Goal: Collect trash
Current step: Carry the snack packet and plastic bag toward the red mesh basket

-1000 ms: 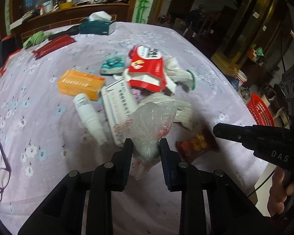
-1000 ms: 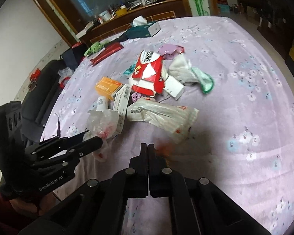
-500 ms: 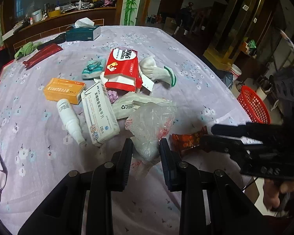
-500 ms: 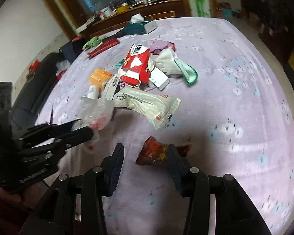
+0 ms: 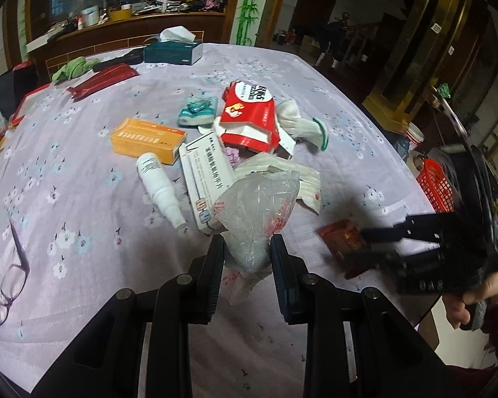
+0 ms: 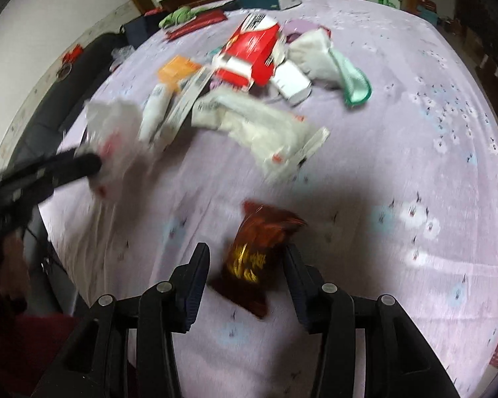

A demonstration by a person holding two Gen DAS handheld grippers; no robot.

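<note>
We see our left tool [image 5: 245, 253] clamped on one clear plastic bag [image 5: 259, 212], lifted just above the lilac-clothed bench [image 5: 83, 199]. Our right tool [image 6: 244, 265] stands wide open around one dark red snack wrapper [image 6: 259, 248], which lies flat on the bench; that view is blurred, so the fingers seem not to touch it. At twelve o'clock from the bag lies the pile: one red-and-white pack [image 5: 249, 116], one orange box [image 5: 147, 139], one white bottle [image 5: 157, 185], one white carton [image 5: 206, 175], one white glove [image 5: 302, 126]. One pair of glasses [image 5: 6, 282] rests at nine o'clock, and one red basket [image 5: 436, 187] sits beyond the bench edge at three.
</note>
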